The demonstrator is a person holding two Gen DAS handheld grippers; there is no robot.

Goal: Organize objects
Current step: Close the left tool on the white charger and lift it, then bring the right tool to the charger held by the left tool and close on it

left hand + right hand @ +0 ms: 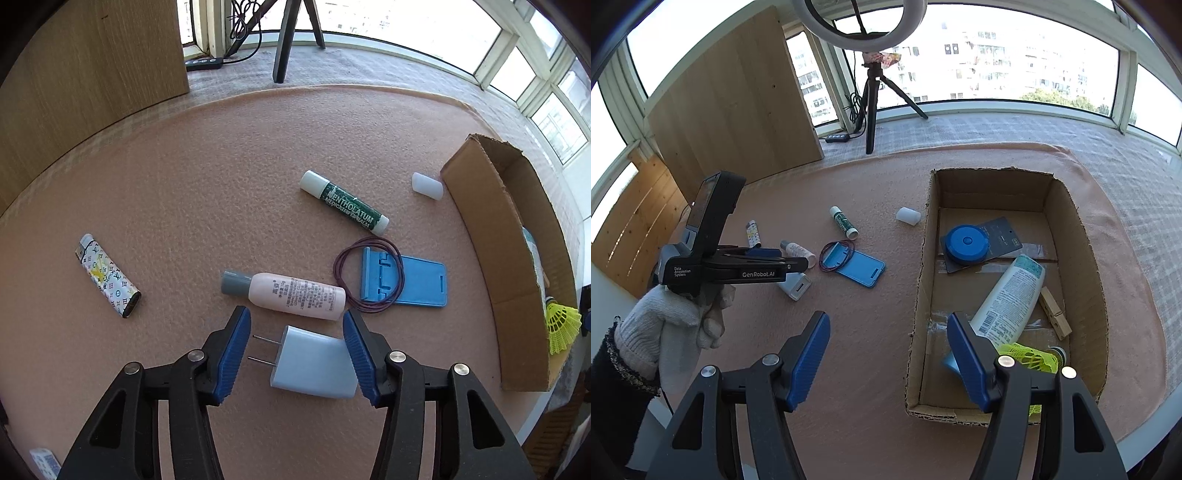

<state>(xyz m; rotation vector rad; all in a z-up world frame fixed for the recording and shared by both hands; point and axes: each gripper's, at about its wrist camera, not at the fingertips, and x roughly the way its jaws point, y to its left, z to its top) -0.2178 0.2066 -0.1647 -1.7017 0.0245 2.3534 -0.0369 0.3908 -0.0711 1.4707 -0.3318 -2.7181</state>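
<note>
Left tongs [295, 354] spread wide around pale blue plastic charger plug [314, 363], low centre; right tongs [888, 360] agape, empty. Risk: slipping off smooth casing, nudging pink bottle [295, 295].

— What did the charger [314, 363] look like?
— Smooth matt white plastic, with bare metal prongs.
— And under it?
— A rough, nubbly peach cloth [184, 192]. The box [1082, 258] was raw brown cardboard with ragged cut edges.
</note>
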